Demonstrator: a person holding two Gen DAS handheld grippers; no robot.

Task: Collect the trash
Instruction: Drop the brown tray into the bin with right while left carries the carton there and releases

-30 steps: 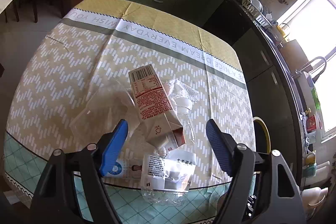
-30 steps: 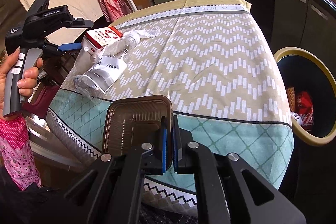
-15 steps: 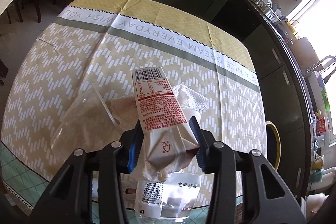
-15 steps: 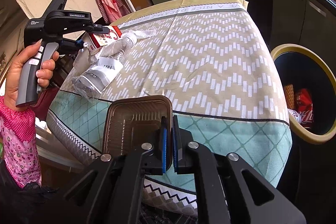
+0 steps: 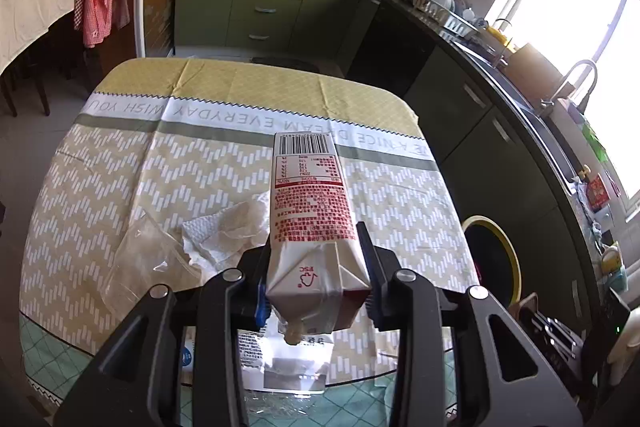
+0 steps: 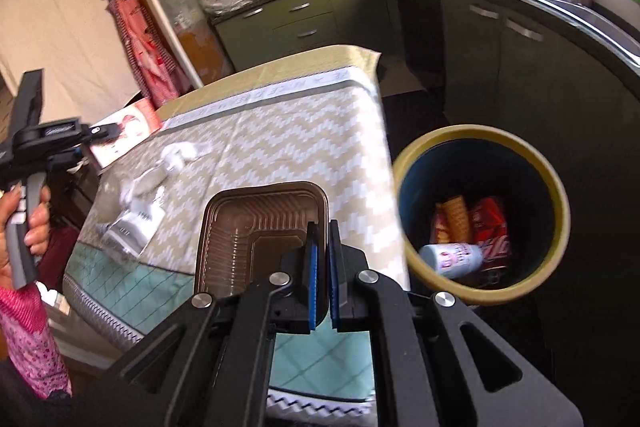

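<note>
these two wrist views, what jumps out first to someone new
The red-and-white carton is gripped in the left gripper, whose jaws are closing on it above the table. The right gripper pinches a brown plastic tray beside the yellow-rimmed bin holding trash.

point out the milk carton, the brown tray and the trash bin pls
milk carton (image 5: 310, 211): left wrist view, on its red-printed side panel.
brown tray (image 6: 256, 223): right wrist view, on its ribbed floor.
trash bin (image 6: 420, 151): right wrist view, on its yellow rim.
</note>
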